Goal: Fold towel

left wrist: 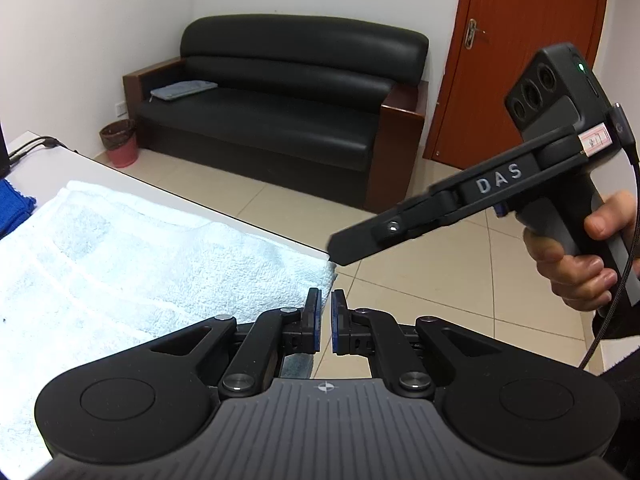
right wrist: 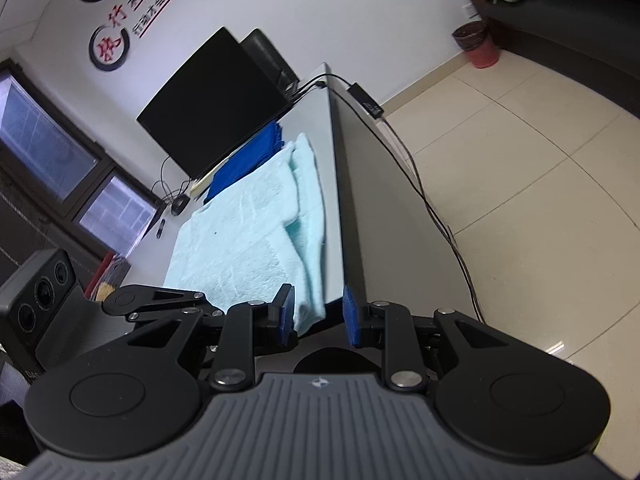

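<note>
We see the pale blue towel (left wrist: 132, 256) spread flat on the white table (left wrist: 256, 222), reaching to the table's near right corner, where a bit of its edge droops over the rim. In the left wrist view our left gripper (left wrist: 325, 320) hovers just at that corner: its blue pads stand nearly together with only a thin slit between them, clenched on nothing, and the towel's corner lies just to the left of and beyond the left pad, not between the pads. The right gripper (left wrist: 338, 250), held in a hand (left wrist: 576, 258), comes in from the right in that same view, its dark tip right at the table's corner just beyond the towel's edge. From the right wrist view, the right gripper (right wrist: 319, 314) has its jaws parted and released, and a hanging fold of the towel (right wrist: 248, 224) sits in the gap, close against the left pad while the right pad stands clear of it; we cannot tell whether the left pad touches the cloth. In this view the towel stretches away along the table toward a folded dark blue cloth (right wrist: 248, 156) at its far end, with a black monitor (right wrist: 212, 108) to the left of that. Across the tiled floor stands a black sofa (left wrist: 280, 108).
</note>
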`<state>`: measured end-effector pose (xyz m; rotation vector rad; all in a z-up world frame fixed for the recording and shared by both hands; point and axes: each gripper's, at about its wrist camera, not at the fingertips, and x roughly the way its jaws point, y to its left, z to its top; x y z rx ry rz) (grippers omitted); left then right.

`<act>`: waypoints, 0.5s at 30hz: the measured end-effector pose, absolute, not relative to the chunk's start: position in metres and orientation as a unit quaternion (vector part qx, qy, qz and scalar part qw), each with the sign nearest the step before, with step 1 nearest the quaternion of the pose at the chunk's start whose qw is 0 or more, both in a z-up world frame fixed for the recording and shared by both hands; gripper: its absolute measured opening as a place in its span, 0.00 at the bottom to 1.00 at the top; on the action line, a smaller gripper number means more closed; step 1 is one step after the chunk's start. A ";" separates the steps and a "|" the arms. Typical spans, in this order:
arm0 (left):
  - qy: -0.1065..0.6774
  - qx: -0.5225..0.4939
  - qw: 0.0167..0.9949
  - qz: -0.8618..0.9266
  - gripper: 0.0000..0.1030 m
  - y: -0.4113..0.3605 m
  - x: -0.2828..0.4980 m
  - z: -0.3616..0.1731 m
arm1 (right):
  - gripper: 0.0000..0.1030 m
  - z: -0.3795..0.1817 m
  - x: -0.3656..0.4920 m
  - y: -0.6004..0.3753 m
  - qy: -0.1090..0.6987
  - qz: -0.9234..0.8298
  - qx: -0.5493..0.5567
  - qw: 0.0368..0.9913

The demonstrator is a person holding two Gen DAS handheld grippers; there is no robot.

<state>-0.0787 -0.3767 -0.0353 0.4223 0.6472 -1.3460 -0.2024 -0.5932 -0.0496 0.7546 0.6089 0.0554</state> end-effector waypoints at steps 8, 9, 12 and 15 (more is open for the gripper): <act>0.276 0.201 0.714 -0.611 0.05 -0.377 -0.083 -0.036 | 0.39 -0.059 -0.208 -0.591 0.280 0.043 0.390 0.876; 0.275 0.202 0.714 -0.611 0.05 -0.377 -0.083 -0.037 | 0.39 -0.060 -0.207 -0.590 0.281 0.044 0.391 0.875; 0.274 0.201 0.714 -0.613 0.05 -0.376 -0.083 -0.037 | 0.39 -0.061 -0.205 -0.589 0.282 0.049 0.394 0.873; 0.273 0.200 0.713 -0.614 0.05 -0.375 -0.083 -0.037 | 0.39 -0.061 -0.203 -0.588 0.282 0.056 0.399 0.871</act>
